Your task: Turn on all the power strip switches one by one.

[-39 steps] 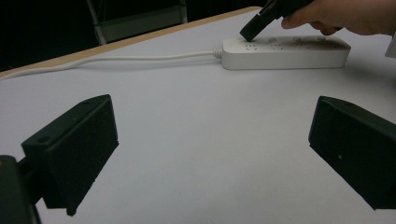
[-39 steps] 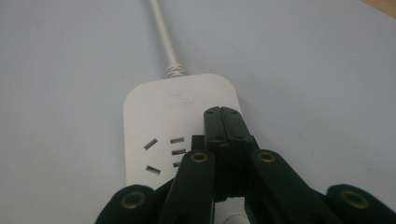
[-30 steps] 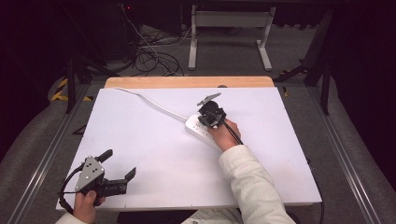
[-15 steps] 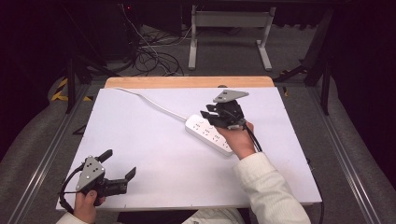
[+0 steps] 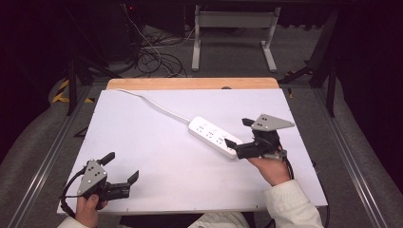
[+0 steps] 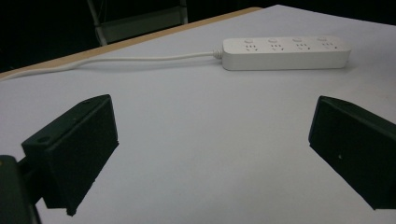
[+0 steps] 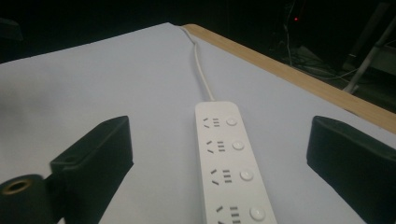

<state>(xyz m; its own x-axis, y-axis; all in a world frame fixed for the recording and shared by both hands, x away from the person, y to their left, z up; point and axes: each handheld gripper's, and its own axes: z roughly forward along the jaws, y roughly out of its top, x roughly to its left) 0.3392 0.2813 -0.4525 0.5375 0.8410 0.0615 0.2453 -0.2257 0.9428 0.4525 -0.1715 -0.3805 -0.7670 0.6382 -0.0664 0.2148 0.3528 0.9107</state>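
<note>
A white power strip (image 5: 212, 136) lies slantwise in the middle of the white table top (image 5: 157, 156), and its white cable (image 5: 152, 102) runs off to the far left corner. My right gripper (image 5: 238, 133) hovers at the strip's near right end. Its jaws have just been opening and now stand wide apart, touching nothing. In the right gripper view the strip (image 7: 229, 163) runs away between the jaws, sockets and round buttons facing up. My left gripper (image 5: 121, 167) rests at the near left corner, open and empty. The left gripper view has the strip (image 6: 285, 52) far ahead.
A wooden strip (image 5: 190, 83) edges the table's far side. Metal rails (image 5: 43, 161) run along both sides of the table. Beyond it, cables (image 5: 157, 57) lie on the dark floor by a grey stand (image 5: 233, 33).
My right gripper has moved right along the power strip from its middle to its end, lifted a little, and its jaws have opened. The strip and the left gripper have stayed put.
</note>
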